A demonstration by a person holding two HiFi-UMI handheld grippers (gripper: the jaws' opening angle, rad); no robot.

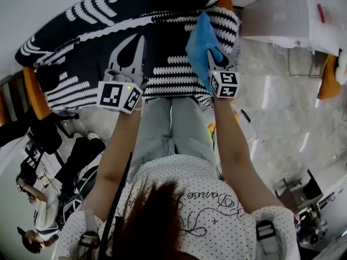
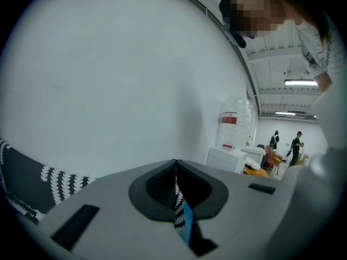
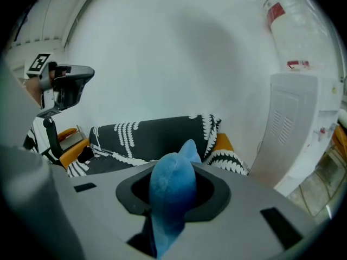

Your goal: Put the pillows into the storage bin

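The blue pillow [image 1: 201,45] hangs over the black-and-white covered sofa [image 1: 81,37], pinched in my right gripper [image 1: 216,64]. My left gripper [image 1: 130,56] is closed just above the cover, with nothing clearly in it. I judge the pick made and the carry next (no storage bin shows anywhere), so I must find the bin before letting go.
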